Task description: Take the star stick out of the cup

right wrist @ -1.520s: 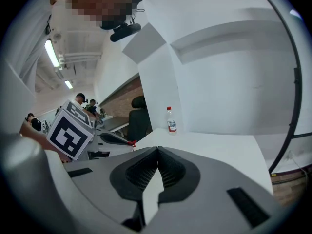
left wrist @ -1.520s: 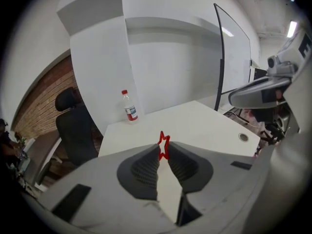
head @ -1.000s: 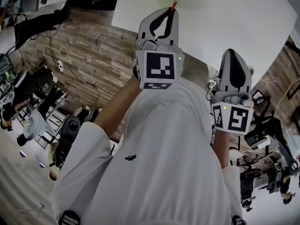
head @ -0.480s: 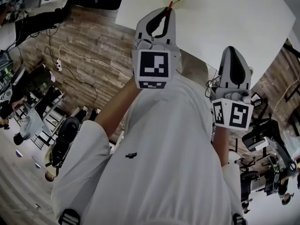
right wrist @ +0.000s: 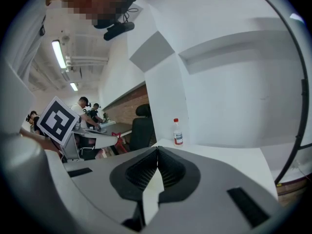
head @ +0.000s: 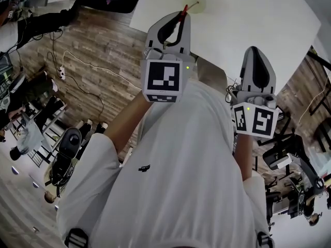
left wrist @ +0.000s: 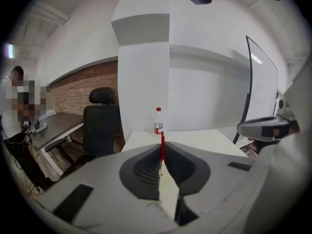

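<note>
My left gripper (head: pixel 181 17) is shut on a thin red stick (head: pixel 184 9), which pokes out past the fingertips towards a pale round cup (head: pixel 195 2) on the white table (head: pixel 243 14). In the left gripper view the red stick (left wrist: pixel 162 147) stands upright, pinched between the two dark pads of the left gripper (left wrist: pixel 162 155). No star end shows in any view. The right gripper (head: pixel 257 56) hangs at the right, nearer my body. Its jaws meet with nothing between them in the right gripper view (right wrist: pixel 157 151).
A small water bottle (left wrist: pixel 158 121) with a red cap stands on the far part of the table, also seen as the bottle (right wrist: pixel 178 132). A black office chair (left wrist: pixel 100 121) stands left of the table. Desks with people are at the left (right wrist: pixel 90 116). Cables lie on the wooden floor (head: pixel 88 61).
The left gripper with the red stick has shifted a little left and away from the cup. The right gripper has barely moved.
</note>
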Demonstrator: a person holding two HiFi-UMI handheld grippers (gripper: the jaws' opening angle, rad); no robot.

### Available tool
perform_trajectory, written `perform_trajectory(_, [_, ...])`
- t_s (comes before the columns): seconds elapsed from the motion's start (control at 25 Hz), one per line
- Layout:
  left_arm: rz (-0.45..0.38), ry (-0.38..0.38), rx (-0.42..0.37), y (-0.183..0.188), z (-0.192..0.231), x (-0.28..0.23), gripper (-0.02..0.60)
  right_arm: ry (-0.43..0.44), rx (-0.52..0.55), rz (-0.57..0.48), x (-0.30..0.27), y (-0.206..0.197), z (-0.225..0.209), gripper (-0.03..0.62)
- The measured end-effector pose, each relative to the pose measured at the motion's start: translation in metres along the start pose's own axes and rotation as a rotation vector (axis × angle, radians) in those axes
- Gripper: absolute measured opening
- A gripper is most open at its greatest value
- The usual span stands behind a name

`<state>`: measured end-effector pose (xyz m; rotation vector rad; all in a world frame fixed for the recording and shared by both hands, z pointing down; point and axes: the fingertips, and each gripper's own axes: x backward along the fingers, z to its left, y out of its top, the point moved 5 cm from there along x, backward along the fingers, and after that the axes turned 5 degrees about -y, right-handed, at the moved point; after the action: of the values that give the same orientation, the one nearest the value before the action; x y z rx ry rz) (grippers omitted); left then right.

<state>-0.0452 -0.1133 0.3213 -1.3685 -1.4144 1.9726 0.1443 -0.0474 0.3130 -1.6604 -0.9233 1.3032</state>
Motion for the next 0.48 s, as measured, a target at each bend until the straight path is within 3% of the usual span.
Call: perform_trajectory(0.48, [-0.061, 0.029, 0.036, 0.016, 0.011, 0.054, 0.023, 0.001, 0.063, -0.069, 0.01, 0.027, 0.009, 0.003])
